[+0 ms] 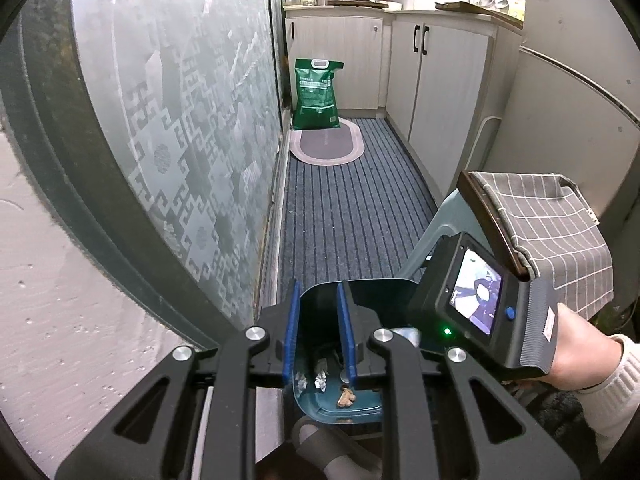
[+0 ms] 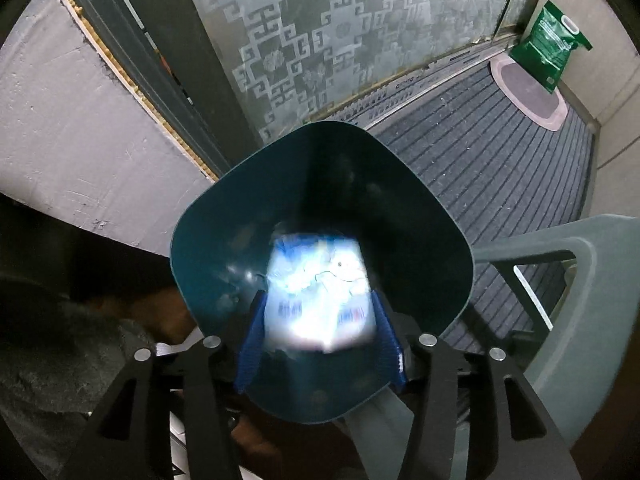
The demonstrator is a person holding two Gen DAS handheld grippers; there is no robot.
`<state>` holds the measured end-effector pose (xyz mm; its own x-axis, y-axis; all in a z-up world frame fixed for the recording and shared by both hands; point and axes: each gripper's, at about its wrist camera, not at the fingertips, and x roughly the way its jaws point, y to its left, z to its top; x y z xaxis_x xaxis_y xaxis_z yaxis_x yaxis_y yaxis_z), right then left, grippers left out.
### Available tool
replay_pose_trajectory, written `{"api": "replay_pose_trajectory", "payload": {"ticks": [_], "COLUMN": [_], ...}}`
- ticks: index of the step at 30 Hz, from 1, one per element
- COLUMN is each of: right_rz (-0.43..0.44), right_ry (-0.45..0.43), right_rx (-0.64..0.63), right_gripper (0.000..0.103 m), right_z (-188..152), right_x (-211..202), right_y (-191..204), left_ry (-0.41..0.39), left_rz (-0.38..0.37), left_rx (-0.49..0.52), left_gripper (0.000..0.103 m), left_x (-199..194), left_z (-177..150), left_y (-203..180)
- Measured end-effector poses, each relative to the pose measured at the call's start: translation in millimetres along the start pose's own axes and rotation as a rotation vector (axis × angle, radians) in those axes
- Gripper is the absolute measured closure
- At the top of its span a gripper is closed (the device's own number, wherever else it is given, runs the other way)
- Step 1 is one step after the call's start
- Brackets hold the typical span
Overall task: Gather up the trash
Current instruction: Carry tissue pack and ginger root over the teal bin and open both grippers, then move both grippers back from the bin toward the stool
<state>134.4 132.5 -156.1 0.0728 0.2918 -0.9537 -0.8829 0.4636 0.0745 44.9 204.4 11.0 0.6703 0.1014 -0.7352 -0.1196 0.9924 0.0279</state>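
A narrow kitchen floor with a striped grey mat, seen from two wrist cameras. The landmark is a dark teal bin (image 2: 320,208) standing open beside a frosted patterned glass door (image 1: 180,120). The task looks well under way: inside the bin lie crumpled foil scraps (image 1: 320,378) and a brown scrap (image 1: 346,397). Directly above the bin's mouth, the right hand-held gripper (image 2: 320,332) points steeply down with its blue pads spread; a blurred white-and-blue wrapper (image 2: 320,300) sits between them, seemingly let go and dropping into the bin, though the blur leaves contact unclear. The left hand-held gripper (image 1: 318,336) is nearly pressed together, pinching the bin's near wall. Whether more trash remains outside the bin cannot be seen.
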Motion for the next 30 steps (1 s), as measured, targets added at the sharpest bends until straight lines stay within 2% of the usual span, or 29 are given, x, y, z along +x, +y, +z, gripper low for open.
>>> {"api": "replay_pose_trajectory", "payload": {"ticks": [9, 13, 19, 23, 28, 30], "right_rz": [0.023, 0.016, -0.003, -0.026, -0.058, -0.092], "right_ry": [-0.105, -0.179, -0.299, -0.399, -0.494, -0.532], "right_rx": [0.031, 0.046, 0.05, 0.064, 0.092, 0.109], "right_gripper": [0.053, 0.06, 0.063, 0.063, 0.063, 0.063], "right_z": [0.2, -5.8, -21.5, -39.1, -67.8, -86.5], "right_x": [-27.5, -54.3, -103.2, -144.9, -192.2, -212.0], "right_y": [8.7, 11.3, 13.1, 11.9, 3.3, -1.9], "left_ry": [-0.068, -0.091, -0.128, -0.188, -0.238, -0.252], "left_rz": [0.0, 0.006, 0.011, 0.018, 0.048, 0.031], "left_rx": [0.008, 0.012, 0.0, -0.002, 0.002, -0.012], "left_gripper": [0.081, 0.081, 0.079, 0.062, 0.051, 0.039], "left_x": [-29.1, -39.3, -53.4, -71.8, -86.0, -90.4], "left_z": [4.1, 3.9, 0.4, -6.2, -17.1, -21.9], "left_y": [-8.1, -12.6, -19.4, -31.5, -48.5, -54.2]}}
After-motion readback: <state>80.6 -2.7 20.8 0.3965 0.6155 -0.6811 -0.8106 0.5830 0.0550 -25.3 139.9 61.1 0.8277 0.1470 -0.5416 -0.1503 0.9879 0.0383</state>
